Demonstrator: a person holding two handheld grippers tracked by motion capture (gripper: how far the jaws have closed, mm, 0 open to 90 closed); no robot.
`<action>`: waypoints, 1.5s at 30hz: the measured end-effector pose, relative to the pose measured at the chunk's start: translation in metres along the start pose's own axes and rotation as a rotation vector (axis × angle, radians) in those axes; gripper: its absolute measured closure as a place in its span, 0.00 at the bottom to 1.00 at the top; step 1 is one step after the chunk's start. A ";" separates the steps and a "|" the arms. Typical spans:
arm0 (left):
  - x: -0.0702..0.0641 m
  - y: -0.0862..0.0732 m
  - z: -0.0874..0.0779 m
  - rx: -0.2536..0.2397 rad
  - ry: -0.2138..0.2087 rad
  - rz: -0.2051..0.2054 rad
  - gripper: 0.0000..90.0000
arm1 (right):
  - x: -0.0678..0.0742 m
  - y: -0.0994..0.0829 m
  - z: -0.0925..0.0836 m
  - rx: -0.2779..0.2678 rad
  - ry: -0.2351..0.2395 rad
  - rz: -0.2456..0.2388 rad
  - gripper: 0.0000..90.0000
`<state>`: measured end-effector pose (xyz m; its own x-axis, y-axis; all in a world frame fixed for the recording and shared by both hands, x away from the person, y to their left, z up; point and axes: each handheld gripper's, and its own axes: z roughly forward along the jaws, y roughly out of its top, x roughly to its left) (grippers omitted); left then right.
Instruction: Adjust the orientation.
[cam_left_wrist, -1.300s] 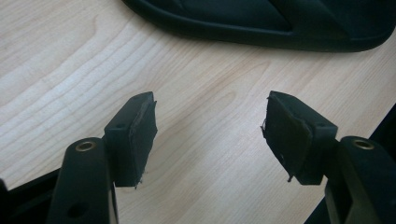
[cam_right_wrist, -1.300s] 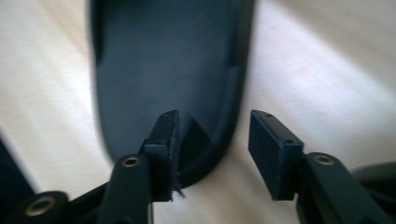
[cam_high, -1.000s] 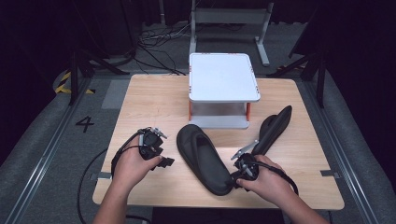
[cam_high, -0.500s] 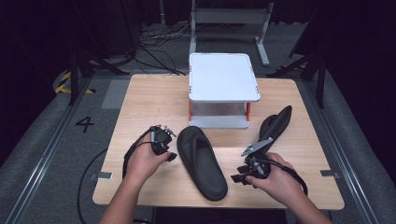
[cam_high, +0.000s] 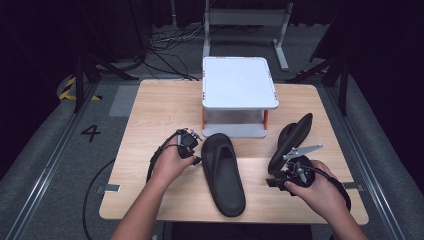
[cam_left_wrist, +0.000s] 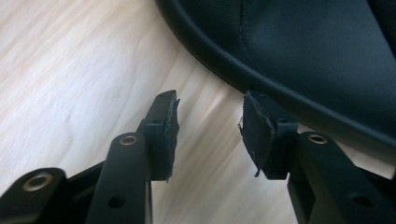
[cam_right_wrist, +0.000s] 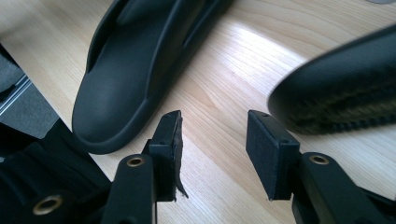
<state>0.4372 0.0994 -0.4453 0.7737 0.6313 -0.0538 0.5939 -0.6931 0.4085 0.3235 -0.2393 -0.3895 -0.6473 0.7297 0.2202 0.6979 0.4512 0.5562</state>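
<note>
Fig.: L gripper (cam_high: 196, 156) is approaching the flat sandal (cam_high: 223, 171) mid-worktop (cam_high: 150, 115) – jaws parted, empty, just narrowing. R gripper (cam_high: 278, 181) – jaws apart, empty – is nearing the tilted sandal (cam_high: 291, 140). Straddle each rim before closing.

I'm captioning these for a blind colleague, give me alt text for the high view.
Two black sandals on a wooden table: one sandal lies flat mid-table, the other sandal stands on edge at right. Each hand-held gripper, left and right, is open beside one; a white stand sits behind.
</note>
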 end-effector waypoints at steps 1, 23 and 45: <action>-0.002 0.004 0.002 -0.006 -0.004 0.004 0.61 | -0.001 -0.001 -0.001 -0.004 -0.002 0.003 0.63; 0.006 -0.026 -0.054 -0.083 -0.026 -0.073 0.43 | -0.053 -0.006 -0.034 -0.104 -0.136 0.077 0.63; 0.011 -0.076 -0.081 -0.060 -0.006 -0.150 0.41 | -0.068 0.032 -0.027 -0.179 -0.175 -0.042 0.73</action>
<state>0.3825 0.1869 -0.4027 0.6786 0.7240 -0.1239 0.6890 -0.5690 0.4489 0.3816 -0.2878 -0.3648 -0.6011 0.7969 0.0604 0.5960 0.3966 0.6982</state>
